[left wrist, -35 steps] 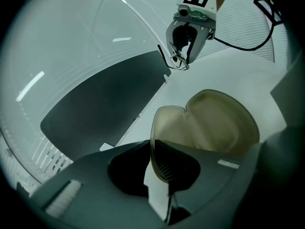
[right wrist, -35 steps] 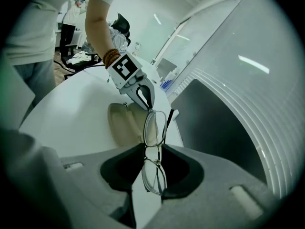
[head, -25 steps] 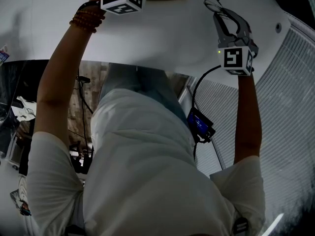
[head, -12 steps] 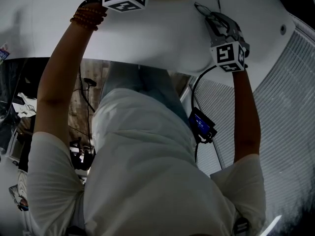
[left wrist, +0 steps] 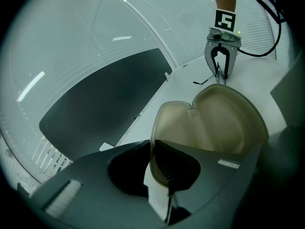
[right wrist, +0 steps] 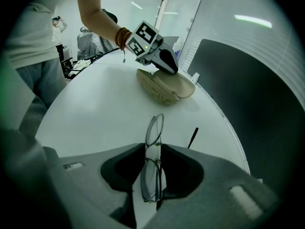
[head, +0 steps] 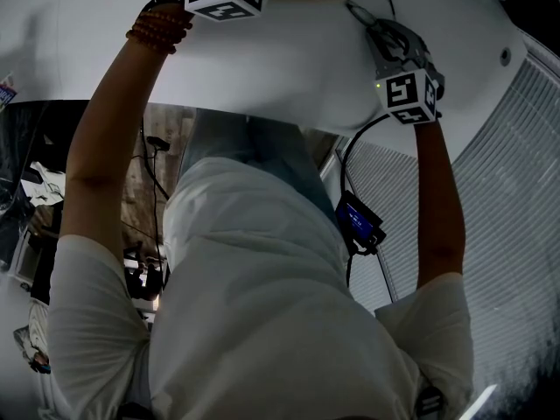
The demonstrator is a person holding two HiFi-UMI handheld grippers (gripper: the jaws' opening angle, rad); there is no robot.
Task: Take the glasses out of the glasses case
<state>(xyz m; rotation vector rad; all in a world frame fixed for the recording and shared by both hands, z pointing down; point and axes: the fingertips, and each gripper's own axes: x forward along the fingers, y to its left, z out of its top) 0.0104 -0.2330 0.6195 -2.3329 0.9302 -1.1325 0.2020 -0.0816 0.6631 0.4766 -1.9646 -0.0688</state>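
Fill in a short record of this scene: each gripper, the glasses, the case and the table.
left gripper: shut on the rim of the glasses case
right gripper: shut on the glasses
glasses case: open, empty, pale lining, lying on the table
glasses: out of the case and apart from it, over the table
table: white, round-edged
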